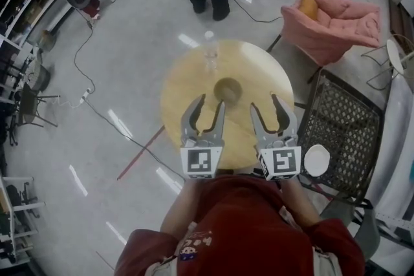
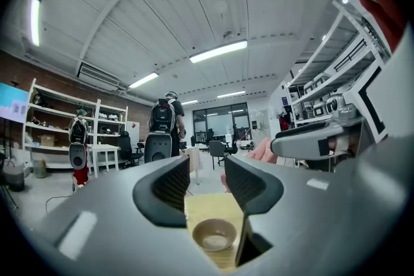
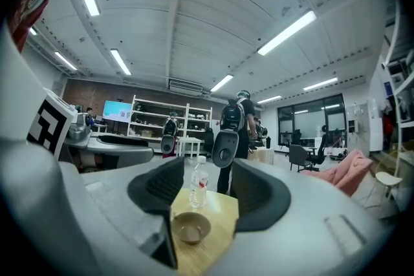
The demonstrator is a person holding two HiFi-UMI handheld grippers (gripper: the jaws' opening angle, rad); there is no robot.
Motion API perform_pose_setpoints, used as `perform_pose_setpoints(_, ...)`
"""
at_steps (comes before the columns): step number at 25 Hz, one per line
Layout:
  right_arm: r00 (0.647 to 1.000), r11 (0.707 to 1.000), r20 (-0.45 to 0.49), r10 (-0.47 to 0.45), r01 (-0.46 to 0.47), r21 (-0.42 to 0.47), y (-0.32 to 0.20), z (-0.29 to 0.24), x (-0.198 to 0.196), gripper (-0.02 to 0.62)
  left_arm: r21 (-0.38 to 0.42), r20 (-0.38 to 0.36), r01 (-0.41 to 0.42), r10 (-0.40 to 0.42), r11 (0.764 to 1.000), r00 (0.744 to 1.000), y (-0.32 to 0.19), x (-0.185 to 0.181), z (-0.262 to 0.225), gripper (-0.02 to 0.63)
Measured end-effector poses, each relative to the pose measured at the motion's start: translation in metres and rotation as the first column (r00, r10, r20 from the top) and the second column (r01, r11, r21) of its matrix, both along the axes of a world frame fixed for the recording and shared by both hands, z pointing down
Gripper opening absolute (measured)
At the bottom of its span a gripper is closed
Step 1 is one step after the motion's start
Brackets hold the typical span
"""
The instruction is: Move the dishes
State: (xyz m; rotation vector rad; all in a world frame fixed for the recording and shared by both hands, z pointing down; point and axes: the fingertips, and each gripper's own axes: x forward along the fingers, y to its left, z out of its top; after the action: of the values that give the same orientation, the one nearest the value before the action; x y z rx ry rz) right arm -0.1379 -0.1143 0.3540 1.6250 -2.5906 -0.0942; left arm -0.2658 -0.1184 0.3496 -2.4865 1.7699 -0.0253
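left tool [image 1: 210, 104] and right tool [image 1: 264, 103] hover side by side above the 6 o'clock edge of the round bench [image 1: 178, 97], both with jaws spread and empty. a brown bowl [image 1: 228, 90] sits at the bench centre, with a water bottle [image 1: 209, 53] at its 12 o'clock. a white plate [image 1: 316, 160] lies on a mesh chair [image 1: 349, 126] at 4 o'clock.

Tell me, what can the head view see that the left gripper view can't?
Only the head view shows the white plate on the dark mesh surface, off to the right of the table. Only the left gripper view shows the long ceiling lights and the blue screen on the far wall. Both show the brown bowl sitting on the yellow round table.
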Motion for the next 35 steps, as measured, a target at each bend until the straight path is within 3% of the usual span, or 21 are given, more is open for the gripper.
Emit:
perform_pose_setpoints(5, 1.000, 1.000, -0.001, 0.007, -0.007, -0.025, -0.005, 0.006, -0.001, 0.233, 0.015, -0.010, -0.001, 0.001, 1.000, 1.000, 0.001, -0.004, -0.004, 0.131)
perform_pose_setpoints(11, 1.000, 0.996, -0.023, -0.002, 0.000, -0.092, -0.015, 0.027, -0.003, 0.233, 0.037, -0.002, 0.014, -0.014, 0.999, 1.000, 0.002, -0.007, -0.008, 0.008)
perform_pose_setpoints(21, 0.998, 0.962, -0.055, -0.015, 0.000, -0.273, -0.049, 0.086, -0.009, 0.233, 0.027, -0.019, 0.050, -0.049, 0.998, 0.999, 0.004, -0.021, -0.004, 0.007)
perform_pose_setpoints(24, 0.998, 0.943, -0.059, -0.018, -0.003, -0.332, -0.059, 0.106, -0.009, 0.233, 0.029, 0.002, 0.046, -0.046, 0.998, 0.999, 0.004, -0.024, -0.002, 0.008)
perform_pose_setpoints(35, 0.997, 0.834, -0.070, -0.042, -0.003, -0.551, -0.081, 0.176, -0.026, 0.233, 0.044, -0.050, 0.079, -0.077, 0.996, 0.996, 0.005, -0.034, -0.009, 0.006)
